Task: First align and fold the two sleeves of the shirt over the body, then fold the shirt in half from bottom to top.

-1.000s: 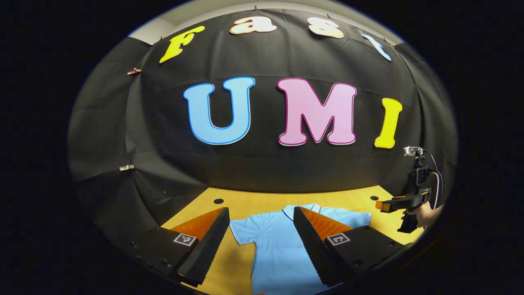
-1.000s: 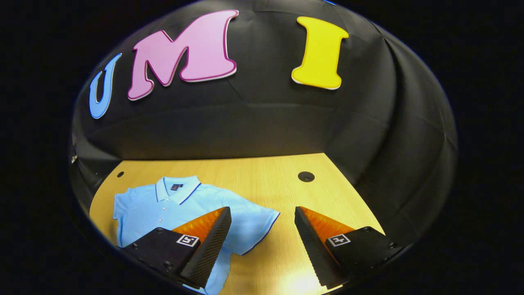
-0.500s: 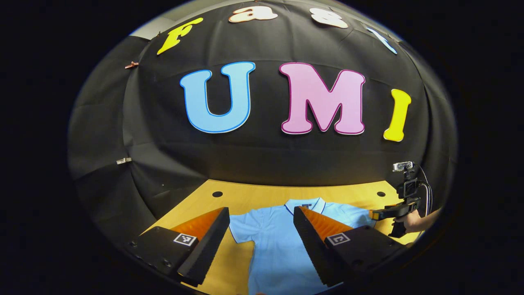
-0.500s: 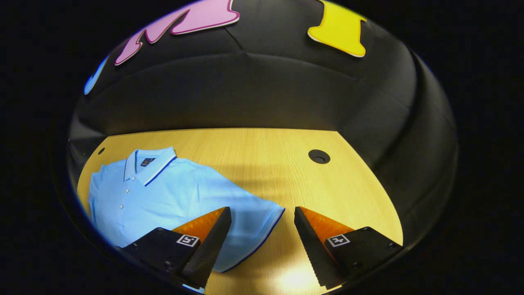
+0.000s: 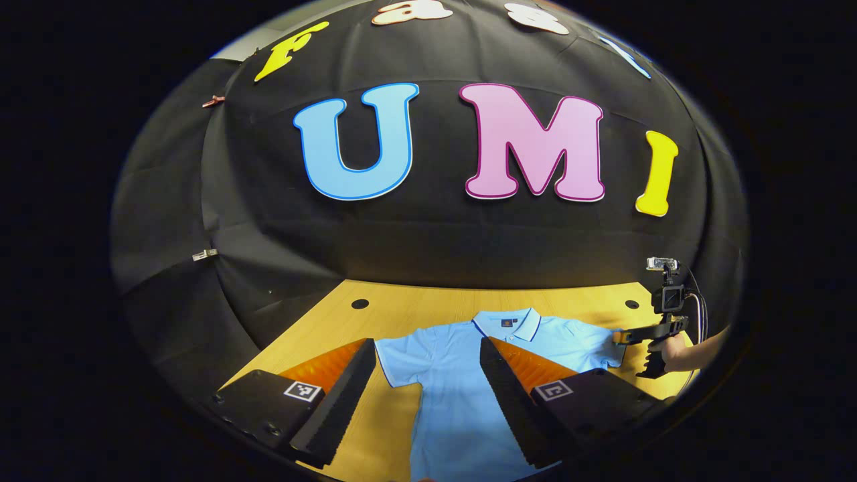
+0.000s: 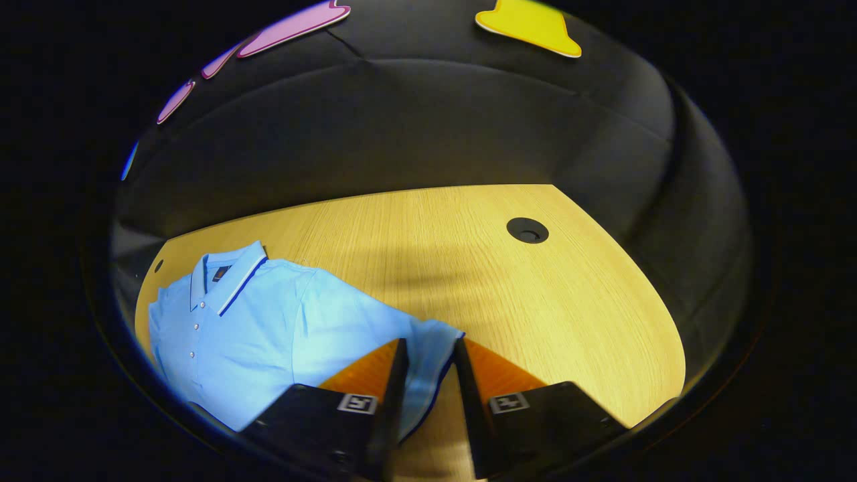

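Note:
A light blue polo shirt [image 5: 455, 402] lies flat, collar away from me, on the wooden table [image 5: 415, 314]. My left gripper [image 5: 426, 343] hangs open above it, with the shirt's left sleeve [image 5: 396, 355] and chest between its fingers. In the right gripper view the shirt [image 6: 268, 335] spreads to the left. My right gripper [image 6: 429, 343] has its fingers drawn close on either side of the right sleeve's hem [image 6: 432, 365], with a narrow gap left. The left gripper view shows that right gripper [image 5: 633, 335] at the sleeve's outer edge, held by a hand [image 5: 676, 351].
Bare wooden table [image 6: 535, 301] stretches right of the shirt, with a round hole [image 6: 527, 229] near its back. Two more holes [image 5: 359, 303] [image 5: 631, 304] sit at the back corners. Black cloth walls enclose the table on all sides.
My right gripper came down to the right sleeve and its fingers narrowed around the hem. The left gripper tilted down slightly over the shirt and stayed open.

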The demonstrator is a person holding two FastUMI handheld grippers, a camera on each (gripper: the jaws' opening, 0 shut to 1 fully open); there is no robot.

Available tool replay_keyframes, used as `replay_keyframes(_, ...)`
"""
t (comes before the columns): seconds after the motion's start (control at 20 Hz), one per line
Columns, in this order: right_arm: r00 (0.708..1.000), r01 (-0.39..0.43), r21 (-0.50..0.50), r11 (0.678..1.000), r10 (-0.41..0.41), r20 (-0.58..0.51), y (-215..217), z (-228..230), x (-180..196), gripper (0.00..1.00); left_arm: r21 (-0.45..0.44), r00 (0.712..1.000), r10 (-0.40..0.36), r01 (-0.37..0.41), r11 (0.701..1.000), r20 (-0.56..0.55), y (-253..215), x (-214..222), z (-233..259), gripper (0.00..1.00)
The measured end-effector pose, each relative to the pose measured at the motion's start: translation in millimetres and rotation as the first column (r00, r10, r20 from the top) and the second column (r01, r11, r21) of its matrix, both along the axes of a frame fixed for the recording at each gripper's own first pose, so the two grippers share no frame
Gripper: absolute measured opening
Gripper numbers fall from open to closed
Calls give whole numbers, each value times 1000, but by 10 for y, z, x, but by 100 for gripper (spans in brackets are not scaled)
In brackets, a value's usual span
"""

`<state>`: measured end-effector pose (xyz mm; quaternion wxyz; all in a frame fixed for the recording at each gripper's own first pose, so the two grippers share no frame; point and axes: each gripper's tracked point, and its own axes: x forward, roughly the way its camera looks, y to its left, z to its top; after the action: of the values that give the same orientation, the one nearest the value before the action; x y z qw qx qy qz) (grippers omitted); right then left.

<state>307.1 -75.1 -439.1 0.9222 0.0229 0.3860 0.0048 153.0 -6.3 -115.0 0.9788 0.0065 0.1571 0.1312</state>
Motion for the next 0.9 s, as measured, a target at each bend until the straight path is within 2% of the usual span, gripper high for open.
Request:
replay_keyframes(0.1,1000,-10,5,1000,10,3,68,9,3,14,0,1000,-3,3,1000,3,-27,19,-2,100)
replay_keyframes(0.2,999,-38,-16,999,38,8,68,15,9,6,0,1000,-5,5,1000,4,-48,28,-17,100)
replay_keyframes(0.35,998,-61,-19,998,61,2,119,77,18,6,-13,1000,-13,13,1000,17,-69,-9,-18,100)
replay_keyframes(0.55,993,-96,-34,995,98,58,289,473,168,6,-27,1000,2,-2,1000,16,22,-144,-82,100)
replay_keyframes(0.75,978,-180,-35,983,183,99,824,735,187,5,3,1000,22,-22,1000,12,124,-287,-89,99)
replay_keyframes(0.9,962,-251,-24,968,252,102,1312,794,99,6,-11,999,32,-31,999,26,162,-403,-54,100)
